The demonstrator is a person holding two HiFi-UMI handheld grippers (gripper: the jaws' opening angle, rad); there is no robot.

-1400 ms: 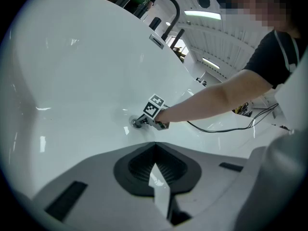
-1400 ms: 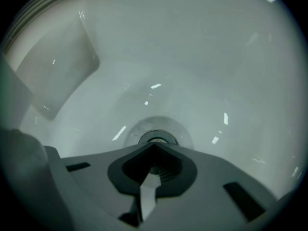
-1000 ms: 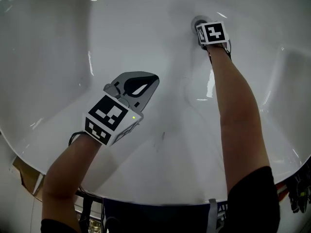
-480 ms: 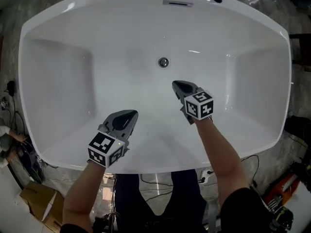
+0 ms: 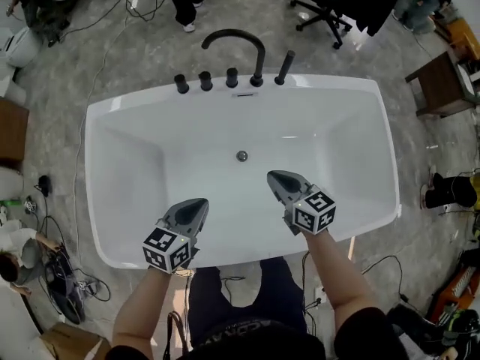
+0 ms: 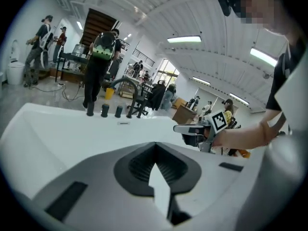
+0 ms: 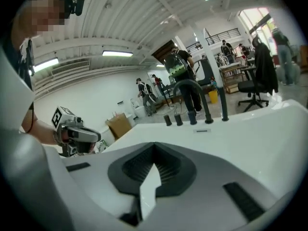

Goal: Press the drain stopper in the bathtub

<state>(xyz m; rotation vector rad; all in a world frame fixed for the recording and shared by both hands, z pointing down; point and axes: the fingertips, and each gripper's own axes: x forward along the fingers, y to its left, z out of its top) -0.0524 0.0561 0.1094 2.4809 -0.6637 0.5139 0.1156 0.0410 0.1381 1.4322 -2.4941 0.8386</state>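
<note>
left grey two-jaw gripper (image 5: 196, 205) and right grey two-jaw gripper (image 5: 277, 177) are both held above the near half of the white rectangular bathtub (image 5: 120, 201). each has its jaws closed tip to tip, with nothing between them. the small round metal drain stopper (image 5: 242, 156) lies on the tub floor beyond both tips, nearer the right one, untouched. black arched faucet (image 5: 261, 62) on the far rim.

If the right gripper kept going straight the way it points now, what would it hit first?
Likely the far bathtub rim near the leftmost black knob. The right gripper, jaws shut, seems to aim level, above the drain stopper. Depth is unclear.
</note>
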